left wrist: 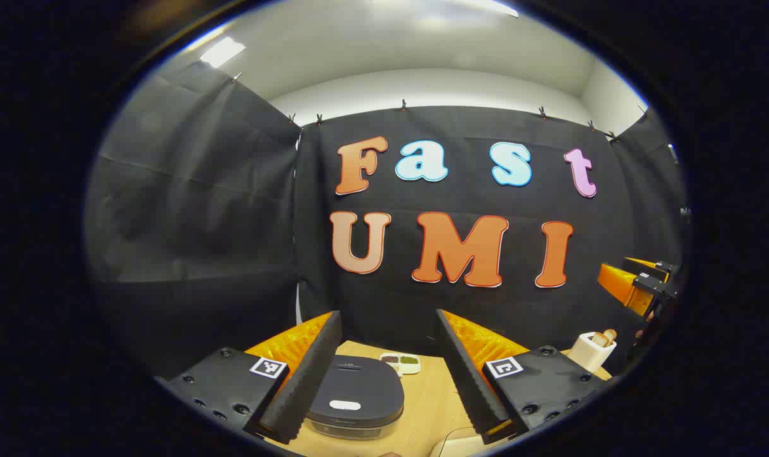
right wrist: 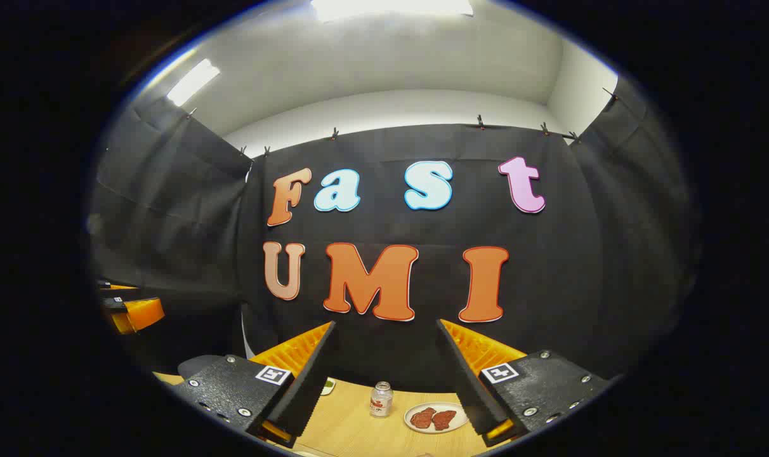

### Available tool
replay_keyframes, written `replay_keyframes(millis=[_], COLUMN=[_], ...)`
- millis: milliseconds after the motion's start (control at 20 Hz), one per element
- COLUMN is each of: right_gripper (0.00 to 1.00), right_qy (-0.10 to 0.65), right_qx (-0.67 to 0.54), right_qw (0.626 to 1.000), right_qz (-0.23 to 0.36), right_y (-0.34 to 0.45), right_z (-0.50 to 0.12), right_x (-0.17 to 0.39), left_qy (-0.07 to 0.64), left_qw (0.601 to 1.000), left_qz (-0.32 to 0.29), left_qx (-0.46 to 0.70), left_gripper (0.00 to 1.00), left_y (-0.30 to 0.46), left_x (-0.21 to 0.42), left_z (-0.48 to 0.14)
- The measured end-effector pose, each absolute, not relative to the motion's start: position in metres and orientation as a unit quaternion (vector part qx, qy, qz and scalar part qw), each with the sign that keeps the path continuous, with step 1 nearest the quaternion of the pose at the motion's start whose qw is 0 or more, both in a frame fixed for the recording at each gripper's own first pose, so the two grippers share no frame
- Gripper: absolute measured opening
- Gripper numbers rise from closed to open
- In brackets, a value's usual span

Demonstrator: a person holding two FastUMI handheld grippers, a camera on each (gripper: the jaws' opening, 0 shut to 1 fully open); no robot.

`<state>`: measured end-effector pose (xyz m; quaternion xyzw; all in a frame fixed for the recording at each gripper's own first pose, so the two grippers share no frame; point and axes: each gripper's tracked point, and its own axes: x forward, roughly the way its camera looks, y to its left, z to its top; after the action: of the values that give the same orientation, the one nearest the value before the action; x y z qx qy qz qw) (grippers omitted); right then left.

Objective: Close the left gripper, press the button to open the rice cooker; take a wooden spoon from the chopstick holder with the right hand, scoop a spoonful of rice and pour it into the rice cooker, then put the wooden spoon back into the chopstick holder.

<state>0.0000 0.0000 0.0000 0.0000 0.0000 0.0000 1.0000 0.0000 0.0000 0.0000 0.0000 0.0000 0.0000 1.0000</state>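
Both my grippers, left point(left wrist: 389, 374) and right point(right wrist: 384, 381), hang jaws apart, holding nothing. Rice cooker point(left wrist: 357, 397), lid down, sits on the table point(left wrist: 432, 406) under my left jaws; chopstick holder point(left wrist: 592, 350) (spoon inside) stands far right.

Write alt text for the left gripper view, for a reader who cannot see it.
The left gripper hangs with jaws open above a closed dark rice cooker on a wooden table. Behind the cooker sits a small divided dish; to the right stands a white holder with a wooden spoon, near the other gripper.
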Motion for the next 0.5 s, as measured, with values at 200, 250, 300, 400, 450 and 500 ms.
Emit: replay_keyframes(millis=[200,250,300,400,450,500], right_gripper=[0.94,0.94,0.94,0.94,0.94,0.94], right_qy=[0.006,0.007,0.007,0.006,0.007,0.008], right_qx=[0.009,0.012,0.012,0.008,0.006,0.005], right_qw=[1.0,1.0,1.0,1.0,1.0,0.999], right_qz=[0.003,0.0,-0.006,-0.018,-0.025,-0.034], right_y=[-0.012,-0.017,-0.025,-0.04,-0.047,-0.054], right_z=[-0.005,-0.005,-0.005,-0.005,-0.007,-0.009], right_x=[-0.004,-0.005,-0.007,-0.01,-0.014,-0.016], left_qy=[-0.014,-0.018,-0.021,-0.026,-0.024,-0.021], left_qw=[1.0,1.0,1.0,0.999,0.999,0.999], left_qz=[0.006,0.008,0.01,0.017,0.019,0.018], left_qx=[0.009,0.009,0.008,0.01,0.014,0.018], left_gripper=[1.0,1.0,0.98,0.97,0.98,0.98], left_y=[-0.002,-0.001,0.001,0.008,0.01,0.012], left_x=[-0.002,-0.003,-0.001,-0.001,-0.001,0.0], left_z=[0.018,0.023,0.029,0.035,0.036,0.036])
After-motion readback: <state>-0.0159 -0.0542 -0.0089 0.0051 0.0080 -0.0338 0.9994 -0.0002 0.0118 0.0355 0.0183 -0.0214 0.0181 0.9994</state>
